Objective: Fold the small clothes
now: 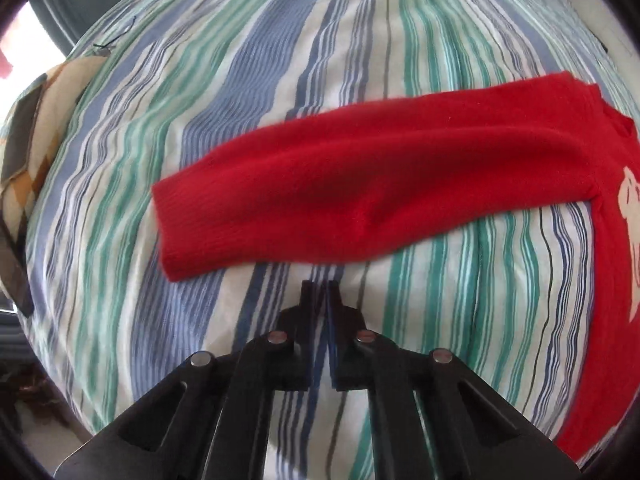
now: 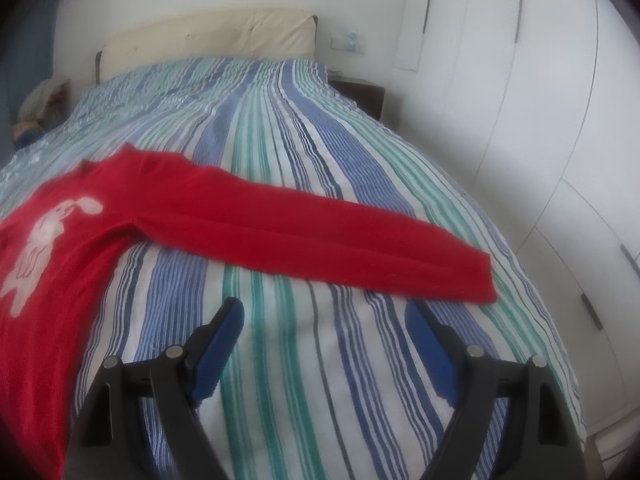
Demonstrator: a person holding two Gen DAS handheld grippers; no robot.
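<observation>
Red sweater (image 2: 72, 240) flat on bed (image 2: 280, 128) (sleeves out), L jaws closed, R apart.

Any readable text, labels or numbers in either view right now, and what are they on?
None readable.
Red sweater: only a white rabbit graphic, no lettering.
Striped bedspread: pattern only.
Wall plates beside the headboard: too small and blurred to read.

A home bedroom was shown. A bed covered by a blue, green and white striped cotton cover (image 2: 320, 184) was seen, backed by a cream padded headboard (image 2: 208, 34). Tall white wardrobe doors with slim grey handles (image 2: 520, 80) were lined along one side, and a dark bedside table (image 2: 366, 94) was tucked beside the bed.
</observation>
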